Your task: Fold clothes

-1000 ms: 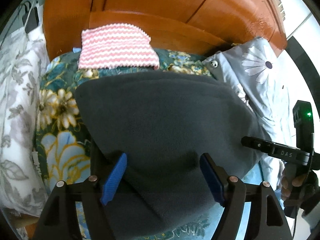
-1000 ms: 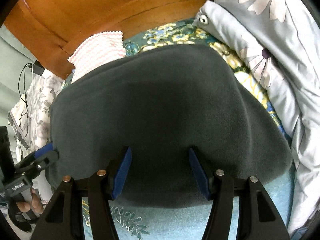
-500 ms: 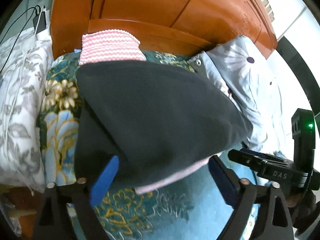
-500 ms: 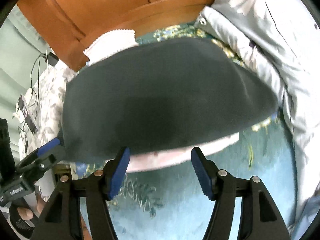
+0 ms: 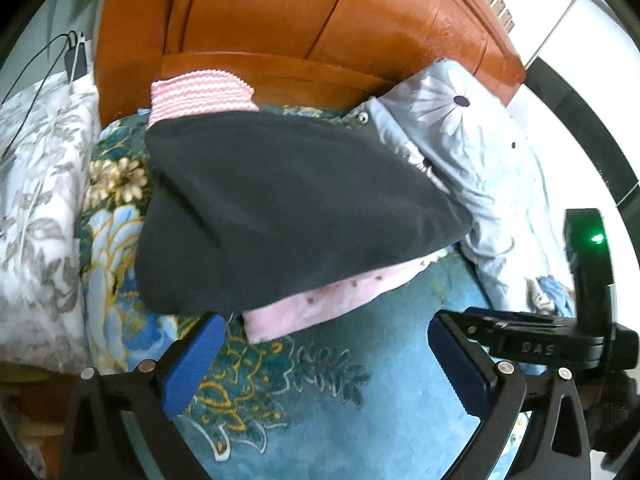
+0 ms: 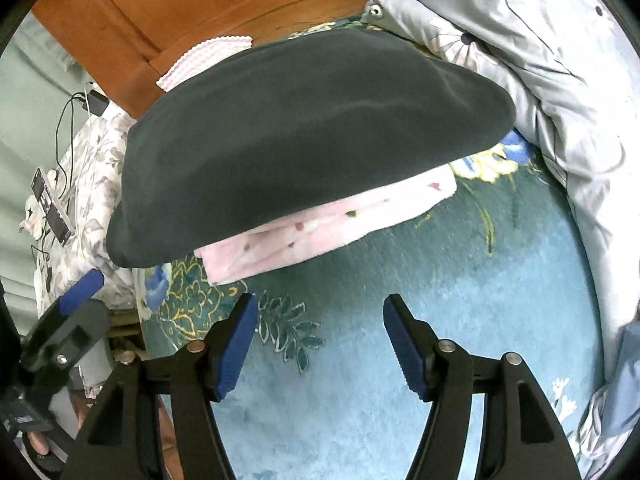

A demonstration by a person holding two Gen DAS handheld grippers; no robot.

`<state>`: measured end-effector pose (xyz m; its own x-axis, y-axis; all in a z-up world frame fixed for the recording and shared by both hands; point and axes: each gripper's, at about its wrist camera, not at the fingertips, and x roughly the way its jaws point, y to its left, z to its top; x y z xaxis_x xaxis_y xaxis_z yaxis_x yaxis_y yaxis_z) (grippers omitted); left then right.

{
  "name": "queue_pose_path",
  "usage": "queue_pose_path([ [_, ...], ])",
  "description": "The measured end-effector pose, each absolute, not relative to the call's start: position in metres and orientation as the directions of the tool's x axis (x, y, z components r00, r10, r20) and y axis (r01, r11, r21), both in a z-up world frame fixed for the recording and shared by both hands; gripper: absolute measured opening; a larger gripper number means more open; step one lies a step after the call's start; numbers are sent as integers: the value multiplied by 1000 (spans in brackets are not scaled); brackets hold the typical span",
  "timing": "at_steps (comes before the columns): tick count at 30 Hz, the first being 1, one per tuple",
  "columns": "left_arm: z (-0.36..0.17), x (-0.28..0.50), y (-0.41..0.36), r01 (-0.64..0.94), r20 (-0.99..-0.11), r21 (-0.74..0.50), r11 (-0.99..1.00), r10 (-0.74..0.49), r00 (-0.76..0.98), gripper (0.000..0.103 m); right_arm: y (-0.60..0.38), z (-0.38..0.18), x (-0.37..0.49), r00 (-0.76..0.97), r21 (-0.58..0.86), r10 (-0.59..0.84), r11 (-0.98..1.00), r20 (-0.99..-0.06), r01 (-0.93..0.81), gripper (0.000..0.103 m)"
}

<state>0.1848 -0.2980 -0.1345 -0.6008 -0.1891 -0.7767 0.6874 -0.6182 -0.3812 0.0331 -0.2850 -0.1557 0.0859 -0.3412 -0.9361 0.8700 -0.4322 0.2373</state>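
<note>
The letters "DAS" stand in pale print on the black body of the right gripper (image 5: 532, 346), seen off to the right of the left gripper (image 5: 326, 364). Both tools have ribbed blue pads on black plastic fingers. The left gripper's jaws are spread wide and hold nothing; the right gripper (image 6: 320, 346) is likewise spread and empty.

Ahead of both lies a folded dark grey fleece garment (image 5: 288, 208), soft and matte, with rounded edges. It rests on a folded pale pink cloth (image 6: 320, 220) with small spots, whose near edge juts out toward the grippers. Beyond the fleece a pink-and-white zigzag knit (image 5: 200, 96) sits against the glossy wooden headboard (image 5: 320, 20). Between the grippers and the pink edge the teal floral bedspread (image 6: 440, 280) lies open.
</note>
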Motion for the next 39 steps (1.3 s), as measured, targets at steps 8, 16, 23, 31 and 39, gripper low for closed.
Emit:
queue_pose_path([
  [8, -140, 187, -285, 698, -789, -353, -623, -203, -580, 103, -284, -150, 40, 56, 204, -345, -408, -937, 890, 103],
  [16, -141, 189, -289, 727, -792, -340, -596, -236, -563, 103, -292, -148, 45, 48, 194, -359, -383, -932, 903, 103],
  [23, -145, 192, -298, 735, -781, -381, -561, -229, -580, 103, -301, -148, 49, 48, 184, -362, -350, -931, 919, 103],
  [31, -147, 200, -305, 753, -740, -445, -484, -275, -614, 103, -306, -152, 46, 46, 179, -367, -338, -929, 924, 103],
  [39, -155, 194, -300, 833, -770, -277, -480, -408, -491, 103, -313, -161, 45, 53, 182, -369, -325, -928, 928, 103],
])
